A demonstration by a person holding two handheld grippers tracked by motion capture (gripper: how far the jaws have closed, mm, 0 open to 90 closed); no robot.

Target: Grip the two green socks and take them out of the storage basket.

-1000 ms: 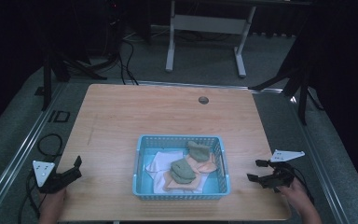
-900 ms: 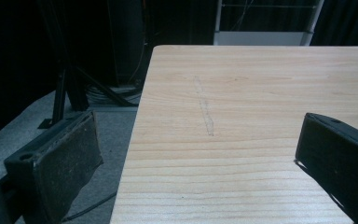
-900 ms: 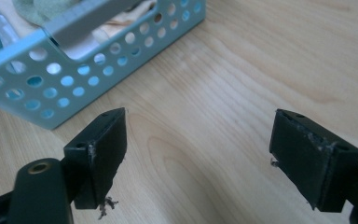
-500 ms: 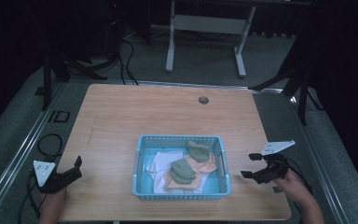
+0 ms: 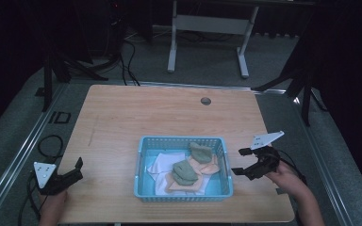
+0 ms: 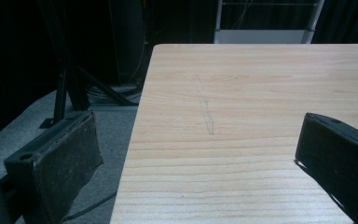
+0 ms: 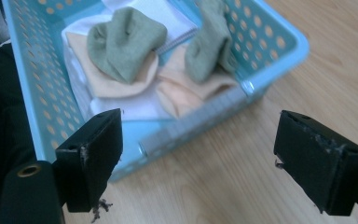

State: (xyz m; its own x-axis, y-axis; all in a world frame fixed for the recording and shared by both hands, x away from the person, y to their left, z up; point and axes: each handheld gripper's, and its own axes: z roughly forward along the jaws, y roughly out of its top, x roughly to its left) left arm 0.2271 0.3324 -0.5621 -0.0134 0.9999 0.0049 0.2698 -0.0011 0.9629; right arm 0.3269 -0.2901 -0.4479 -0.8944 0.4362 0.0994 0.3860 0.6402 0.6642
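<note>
Your fingers were spread wide on both grippers, holding nothing: the right gripper hung just beside the basket, the left gripper idled at the table's near-left edge. The socks lay inside the basket. A low reach risked catching the rim and shoving the basket.

High view: I see the basket at lower centre of the frame, on the counter. In it, cloths lie at the left and socks are piled at centre and right on top of them. My right gripper sits just right of the basket, jaws apart, at the frame's lower right. My left gripper is at lower left, over the counter's left edge, well apart from the basket. A grommet hole lies above centre, behind the basket.
</note>
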